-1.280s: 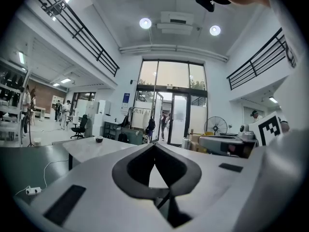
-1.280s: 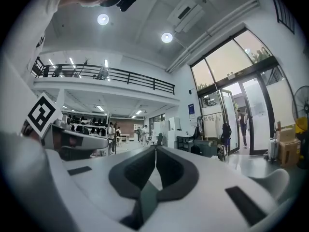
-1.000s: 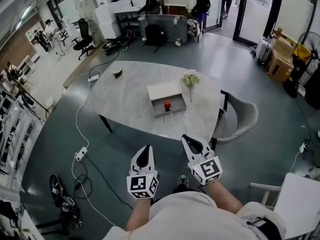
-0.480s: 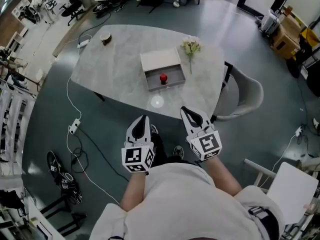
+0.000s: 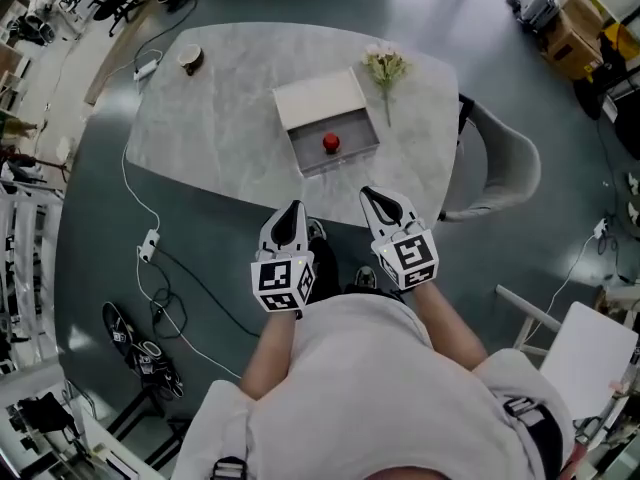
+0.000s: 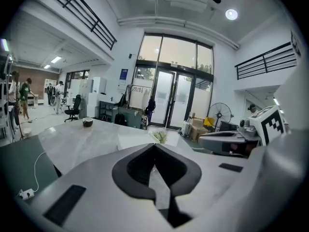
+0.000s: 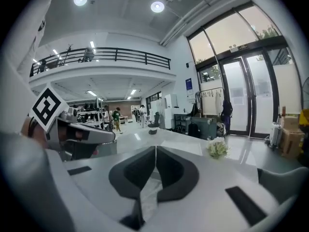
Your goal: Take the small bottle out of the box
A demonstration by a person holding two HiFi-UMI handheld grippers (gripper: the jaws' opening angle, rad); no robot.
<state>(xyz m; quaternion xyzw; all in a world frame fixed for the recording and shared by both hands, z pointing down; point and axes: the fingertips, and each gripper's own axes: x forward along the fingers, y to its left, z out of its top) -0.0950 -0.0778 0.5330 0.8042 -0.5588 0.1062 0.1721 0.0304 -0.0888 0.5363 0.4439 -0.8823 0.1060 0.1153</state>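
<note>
Two tools are in play: left hand-held gripper (image 5: 290,211) & right hand-held gripper (image 5: 380,200). Each is pressed together w/ nothing pinched. They are held side by side, short of the table (image 5: 220,118) edge, prob. because no reach is begun yet. Bottle (image 5: 331,144) is seen inside the open box (image 5: 355,128), mid-table, well apart from both. Jaws must be spread before it's gripped.
</note>
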